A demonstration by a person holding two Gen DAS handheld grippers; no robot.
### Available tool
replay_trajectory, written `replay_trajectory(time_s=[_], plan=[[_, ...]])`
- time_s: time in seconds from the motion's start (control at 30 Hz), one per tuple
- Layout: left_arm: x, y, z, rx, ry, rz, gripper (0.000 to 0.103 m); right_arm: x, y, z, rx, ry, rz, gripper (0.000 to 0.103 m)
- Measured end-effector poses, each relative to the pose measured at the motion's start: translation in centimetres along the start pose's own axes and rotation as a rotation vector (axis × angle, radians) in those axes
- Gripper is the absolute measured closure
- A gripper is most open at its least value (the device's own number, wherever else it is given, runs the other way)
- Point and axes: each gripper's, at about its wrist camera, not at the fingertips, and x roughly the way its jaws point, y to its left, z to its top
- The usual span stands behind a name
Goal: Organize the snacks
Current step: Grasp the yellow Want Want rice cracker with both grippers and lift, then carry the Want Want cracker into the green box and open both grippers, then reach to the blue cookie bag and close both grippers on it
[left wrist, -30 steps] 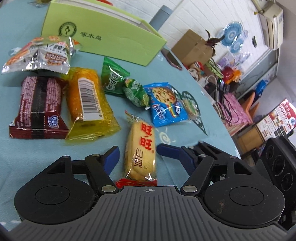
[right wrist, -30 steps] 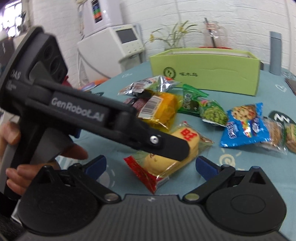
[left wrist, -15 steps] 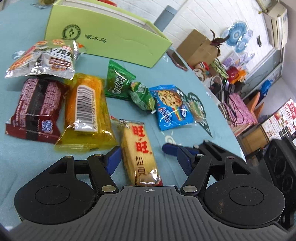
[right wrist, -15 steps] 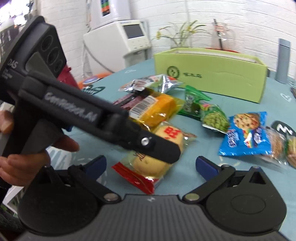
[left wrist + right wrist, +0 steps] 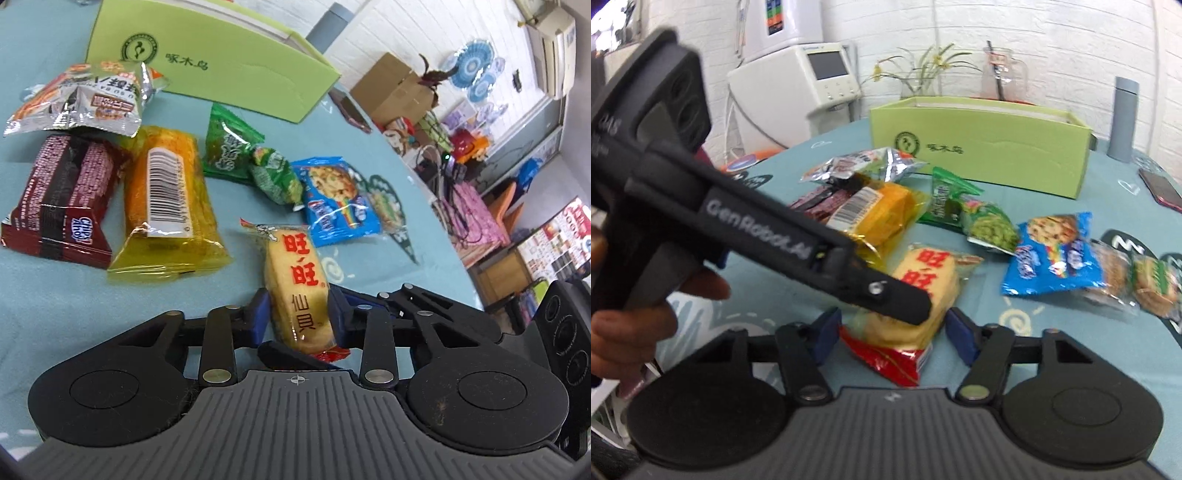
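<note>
Rice cracker pack: low centre of the left wrist frame, on the worktop, between both claws
Handling: judged light, brittle inside, slick crinkly film; best pinched across its long sides
Left claw: pads clamped shut on the pack's sides
Right claw: jaws closing round the pack's red end, pads not pressing it
Green box: upper left, likely goal

Right gripper closing around the rice cracker packet (left gripper's fingers clamp it).

Yellow rice-cracker packet, tilted, clamped
</note>
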Motion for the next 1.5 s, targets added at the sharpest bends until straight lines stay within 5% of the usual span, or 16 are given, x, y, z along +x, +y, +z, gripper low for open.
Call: replay_trajectory(time_s=[0.17, 0.43, 0.6, 0.83, 1.03, 1.1, 1.17, 1.27, 1.4, 1.5], plan=[[-1.5, -1.2, 2.2, 0.001, -0.063, -0.067, 0.096, -2.0, -0.2, 1.7, -0.018, -0.057, -0.034, 0.039], [-3.6, -1.5, 11.4, 0.069, -0.194, -0.014, 0.096, 0.5, -1.5, 9.0, -0.128, -0.185, -0.039, 0.038], [-3.6, -1.1, 18.6, 0.139, -0.261, 0.096, 0.097, 4.4, -3.1, 15.5, -0.187, -0.243, -0.029, 0.035], [-0.3, 4.3, 24.8, 0.094, -0.253, 0.235, 0.097, 12.7, -5.3, 22.3, -0.19, -0.165, 0.045, 0.035], [2.8, 9.3, 26.2, 0.031, -0.224, 0.248, 0.095, 19.3, -6.3, 23.1, -0.151, -0.071, 0.093, 0.03], [3.3, 9.8, 26.3, 0.037, -0.24, 0.28, 0.076, 20.6, -6.6, 23.3, -0.125, -0.056, 0.125, 0.028], [3.0, 9.6, 26.1, 0.062, -0.27, 0.335, 0.072, 20.6, -6.8, 23.4, -0.105, -0.058, 0.131, 0.028], [0.4, 8.3, 25.0, 0.087, -0.333, 0.328, 0.069, 18.4, -6.8, 23.6, -0.104, -0.106, 0.119, 0.025], [-4.5, 5.6, 22.0, 0.102, -0.436, 0.264, 0.051, 11.6, -6.5, 22.9, -0.096, -0.238, 0.107, 0.009], [-7.1, 3.6, 18.6, 0.117, -0.472, 0.229, 0.046, 6.4, -5.9, 20.9, -0.079, -0.318, 0.11, 0.009]])
